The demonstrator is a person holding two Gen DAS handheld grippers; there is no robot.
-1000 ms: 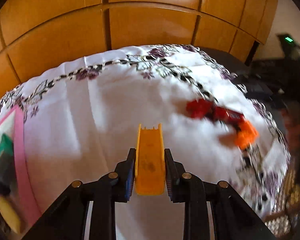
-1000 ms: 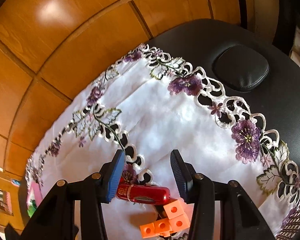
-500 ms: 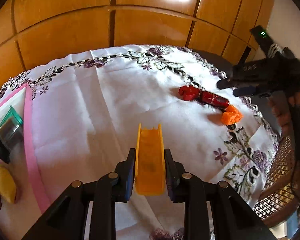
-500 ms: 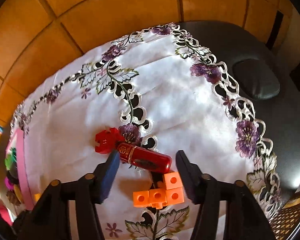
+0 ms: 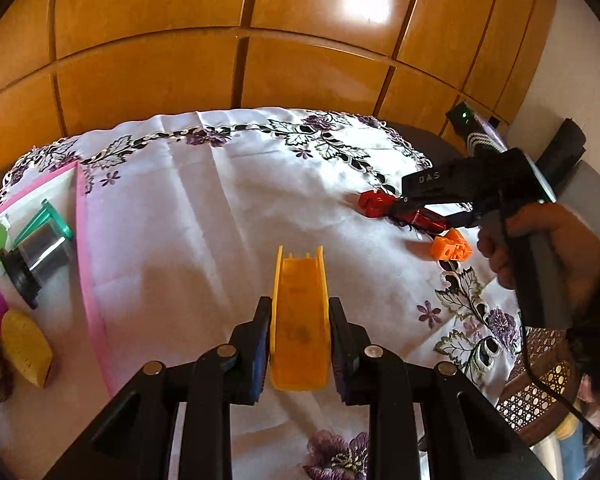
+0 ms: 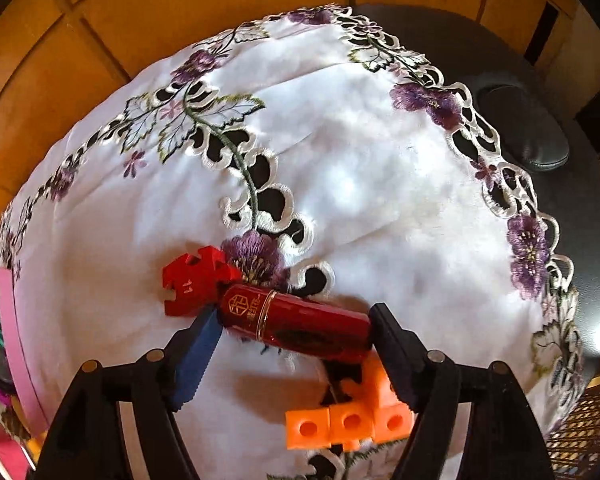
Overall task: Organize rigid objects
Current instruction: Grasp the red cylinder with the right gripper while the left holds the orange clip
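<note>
A counter (image 6: 580, 208) with a dark top is draped in a white cloth (image 5: 228, 216) embroidered with purple flowers.

At about 3 o'clock in the left wrist view, a red notched block (image 6: 194, 286), a red cylindrical tube (image 6: 296, 320) and a cluster of orange cubes (image 6: 340, 424) are seen lying on the cloth; the block and tube touch end to end, and the cubes lie just beside the tube. At 9 o'clock, a pink-rimmed tray (image 5: 86, 276) is set on the cloth.

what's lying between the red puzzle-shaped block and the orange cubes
The red cylindrical tube lies between the red block and orange cubes, clearest in the right wrist view.
</note>
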